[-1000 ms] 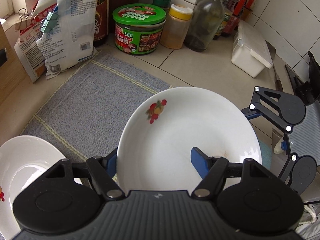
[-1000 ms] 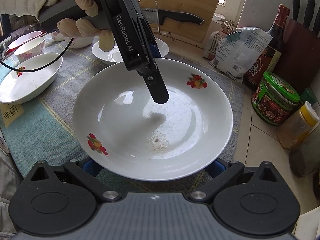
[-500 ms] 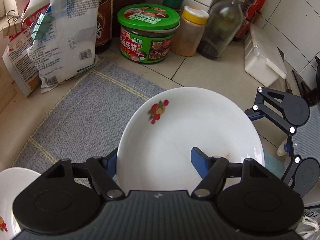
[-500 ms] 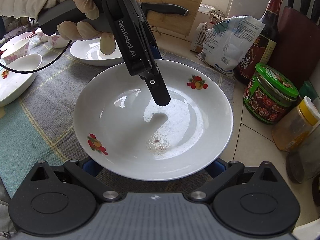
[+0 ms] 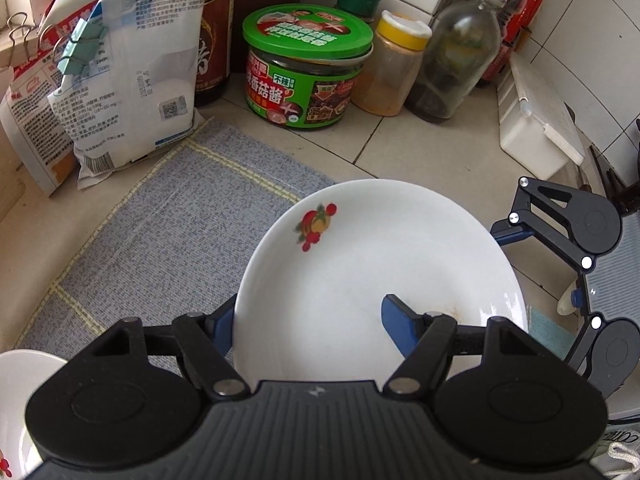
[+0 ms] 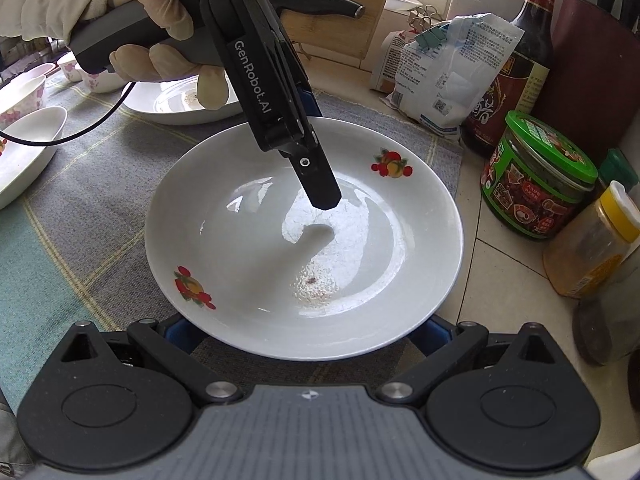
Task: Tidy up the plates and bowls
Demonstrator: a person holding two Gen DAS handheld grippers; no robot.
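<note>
Your left gripper [image 5: 308, 320] grips the white fruit-printed plate [image 5: 376, 280] by its rim — one finger inside, one outside — over the grey mat's [image 5: 172, 232] corner, beside the tiled counter [image 5: 392, 148]. The right gripper [image 6: 308, 330] sits under the near rim; whether it clamps cannot be told. A one-edge hold could let the plate tip or slip. It holds only a brownish speck. Nearby stand a green-lidded jar [image 5: 306, 68] of dark sauce, a yellow-capped jar [image 5: 390, 68] of orange powder and a glass bottle [image 5: 456, 60] with dark contents.
</note>
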